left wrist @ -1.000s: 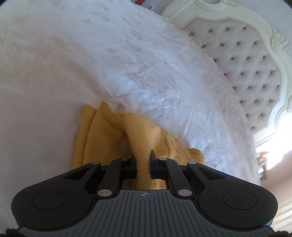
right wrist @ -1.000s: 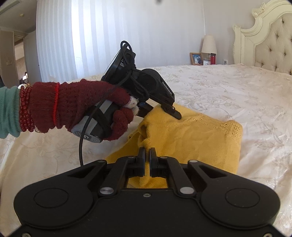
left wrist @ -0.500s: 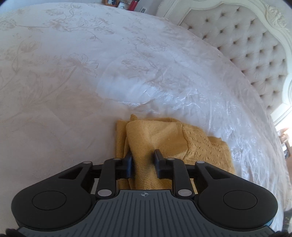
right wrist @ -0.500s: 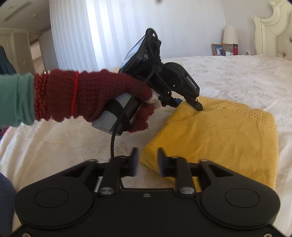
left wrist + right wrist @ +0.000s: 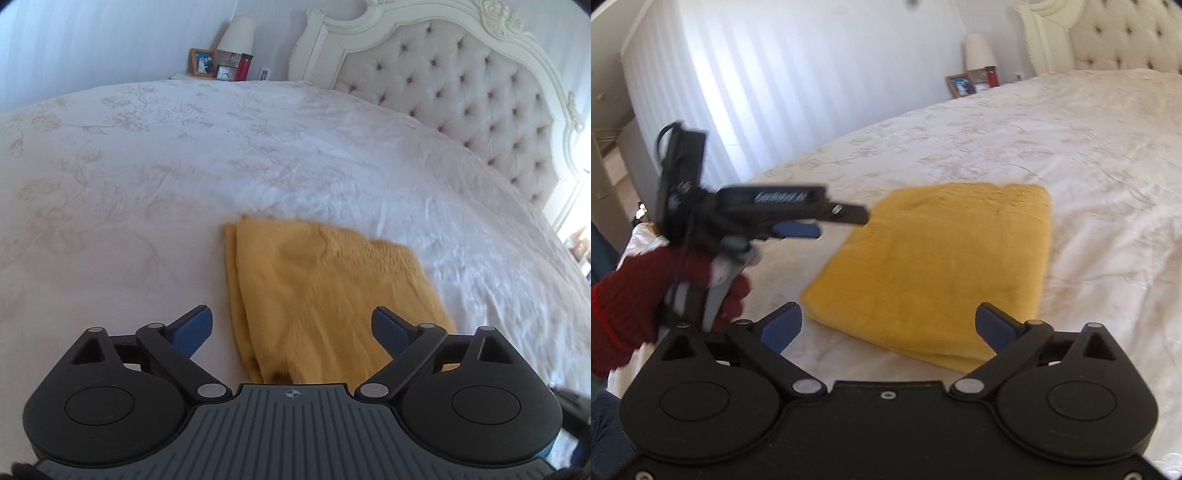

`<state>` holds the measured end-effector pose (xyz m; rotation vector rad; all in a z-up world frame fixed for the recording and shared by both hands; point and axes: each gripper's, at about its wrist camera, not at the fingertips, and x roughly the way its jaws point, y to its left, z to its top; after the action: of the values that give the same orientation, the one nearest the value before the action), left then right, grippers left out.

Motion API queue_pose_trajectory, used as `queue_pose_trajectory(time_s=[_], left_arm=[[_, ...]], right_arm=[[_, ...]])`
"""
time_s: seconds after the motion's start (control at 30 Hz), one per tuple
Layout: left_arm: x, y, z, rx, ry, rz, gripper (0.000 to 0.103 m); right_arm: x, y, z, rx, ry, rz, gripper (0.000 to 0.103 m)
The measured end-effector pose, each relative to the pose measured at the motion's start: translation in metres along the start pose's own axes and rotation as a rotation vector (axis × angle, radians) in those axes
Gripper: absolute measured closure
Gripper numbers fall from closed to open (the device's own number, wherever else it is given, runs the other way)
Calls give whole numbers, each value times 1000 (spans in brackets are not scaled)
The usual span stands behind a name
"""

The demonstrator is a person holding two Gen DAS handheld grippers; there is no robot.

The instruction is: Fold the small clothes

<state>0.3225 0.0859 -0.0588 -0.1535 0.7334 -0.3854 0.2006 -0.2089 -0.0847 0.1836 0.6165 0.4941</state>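
Note:
A yellow knit garment (image 5: 325, 295) lies folded into a flat rectangle on the white bedspread (image 5: 184, 166). It also shows in the right wrist view (image 5: 938, 273). My left gripper (image 5: 291, 326) is open and empty, just above the garment's near edge. My right gripper (image 5: 888, 326) is open and empty, just above the garment's near corner. The left gripper also shows in the right wrist view (image 5: 827, 223), held by a hand in a red glove (image 5: 646, 299), raised at the garment's left side.
A tufted cream headboard (image 5: 461, 96) stands at the far right. A nightstand holds a lamp (image 5: 238, 37), a picture frame (image 5: 202, 62) and a red bottle (image 5: 243, 66). White curtains (image 5: 775, 92) hang behind the bed.
Both grippers were shut on folds of the yellow garment, then opened wide and let it go. Both have pulled back and up. The garment now lies flat.

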Motion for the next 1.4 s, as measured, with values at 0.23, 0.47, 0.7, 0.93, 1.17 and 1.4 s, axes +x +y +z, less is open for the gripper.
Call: queue_pose_trajectory(time_s=[0.23,0.47,0.7,0.93,1.17,1.4], left_arm=[[26,2,-27,93,111,52,9],[25,12,-35,90,101,16,8],[25,12,-35,79,105,3,7],[23,17,-34,62,112,-24,7],[25,20,-32,69,119,-34,7],[25,19,-31,65,123,-33,7]], right_arm=[[1,-23,15,13,15,-114,1],[35,-51,47,77,6,-171,1],[98,-89,78,113,76,-262,1],[133,-141,82,203,131,-365,1],[120,-146,87,239,102,-358,1],[73,-120,56,247,108,-230,1]])
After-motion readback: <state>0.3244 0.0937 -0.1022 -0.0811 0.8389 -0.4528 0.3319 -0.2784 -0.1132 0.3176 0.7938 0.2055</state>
